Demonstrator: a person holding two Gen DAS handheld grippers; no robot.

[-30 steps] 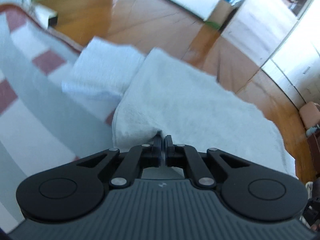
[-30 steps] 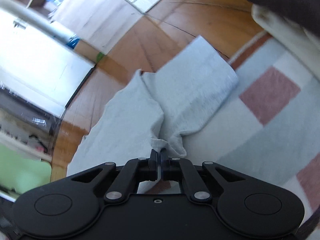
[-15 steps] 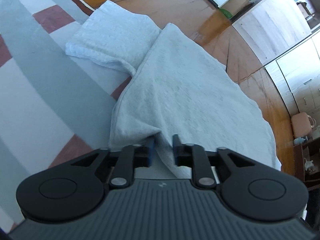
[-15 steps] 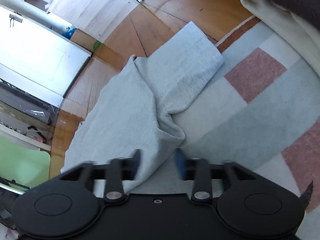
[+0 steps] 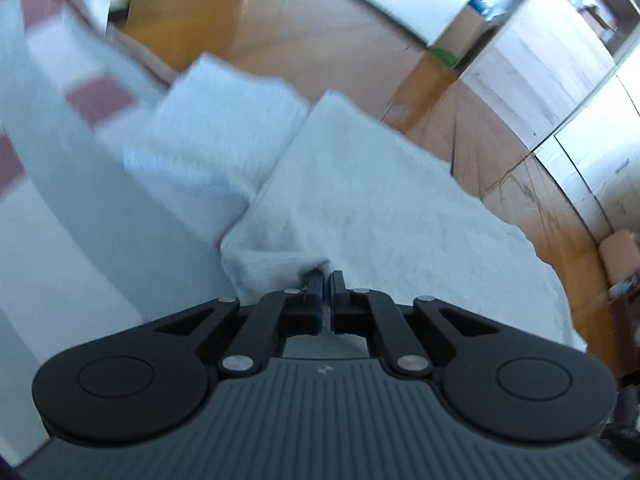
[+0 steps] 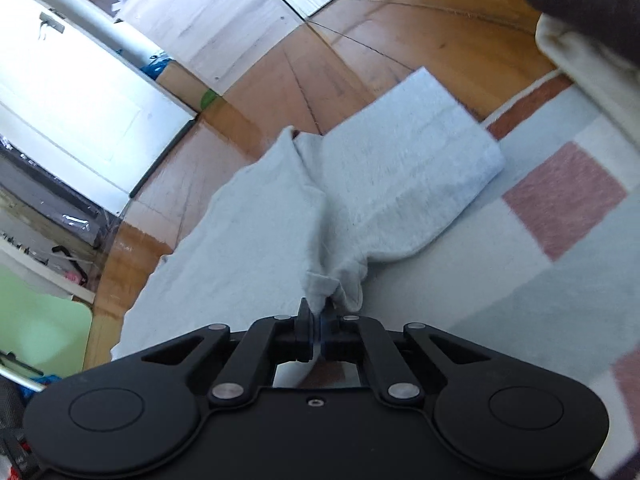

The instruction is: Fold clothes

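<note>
Left claw (image 5: 325,276): I'm pinching the garment's (image 5: 380,216) edge.
Right claw (image 6: 316,312): clenched on bunched cloth.
Progress: sleeve (image 6: 408,176) on rug (image 6: 520,280) folded; body unfolded.

Home room, wooden floor (image 6: 400,28), patterned rug (image 6: 560,248), white door (image 6: 80,100)

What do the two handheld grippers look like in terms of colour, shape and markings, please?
The left gripper and right gripper are both matte black, with two round lobes, silver rivets on the linkage bars and narrow flat fingers. The left body is ribbed dark grey with a small logo; the right body is smooth black with a centre screw.
</note>
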